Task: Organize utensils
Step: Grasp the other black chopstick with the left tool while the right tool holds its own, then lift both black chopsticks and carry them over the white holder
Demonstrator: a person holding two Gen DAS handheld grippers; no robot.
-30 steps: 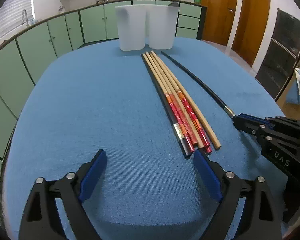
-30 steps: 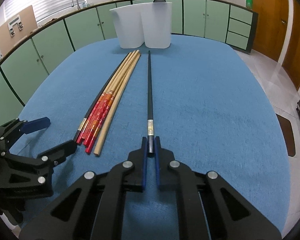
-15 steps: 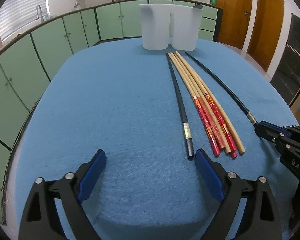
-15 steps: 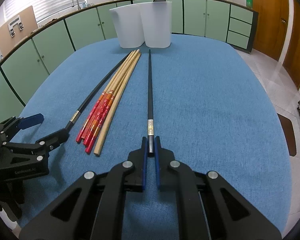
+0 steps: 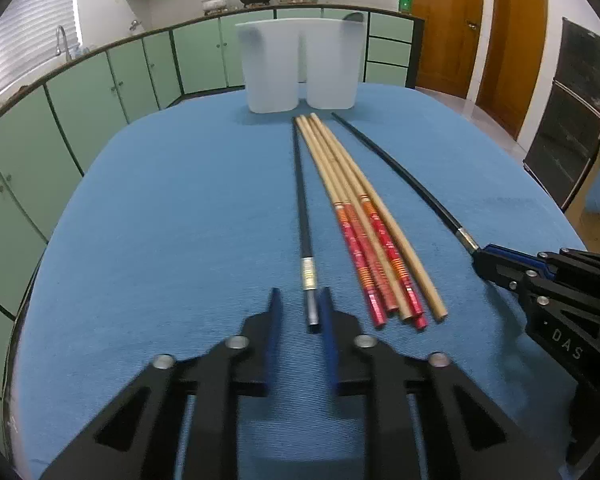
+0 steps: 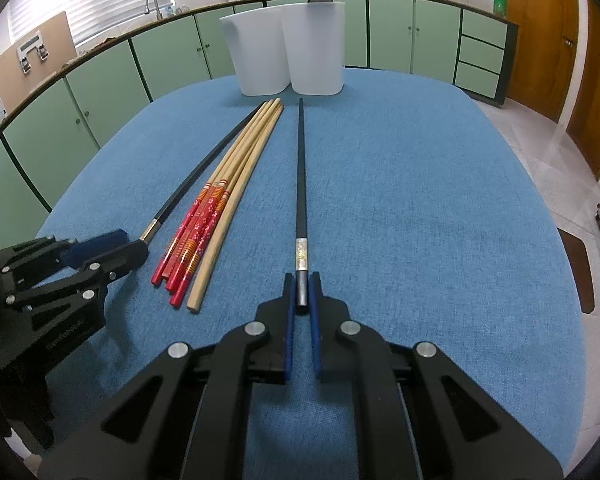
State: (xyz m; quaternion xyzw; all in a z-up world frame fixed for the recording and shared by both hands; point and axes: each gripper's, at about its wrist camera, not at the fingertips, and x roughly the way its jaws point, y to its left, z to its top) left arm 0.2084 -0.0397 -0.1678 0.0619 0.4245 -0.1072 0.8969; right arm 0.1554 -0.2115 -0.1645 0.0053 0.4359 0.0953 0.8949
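Since a second ago, your left gripper (image 5: 300,300) has shifted so that the left black chopstick (image 5: 300,184), which lay off by its right finger, now sits between the jaws. That stick's near end has also come clear of the wooden chopsticks (image 5: 352,200).

- Left jaws: they have just been closing from wide. The capped end is between them, close to the right pad, with a gap showing on the left pad's side. That view is blurred, so call it not yet clamped, possibly touching on one side.
- Right gripper (image 6: 301,280): clenched on the near end of the right black chopstick (image 6: 300,168), which lies flat on the blue table (image 5: 160,240).
- Axis: both black sticks run straight away from their grippers, tips pointing at the white holder (image 5: 272,68) at the far edge. The wooden bundle lies between them on the same line.
- Judgement: each hand is already on the stick nearest it, so you need no crossing over. The coming move likely turns on lifting each stick by its near end and carrying it forward along its own length.
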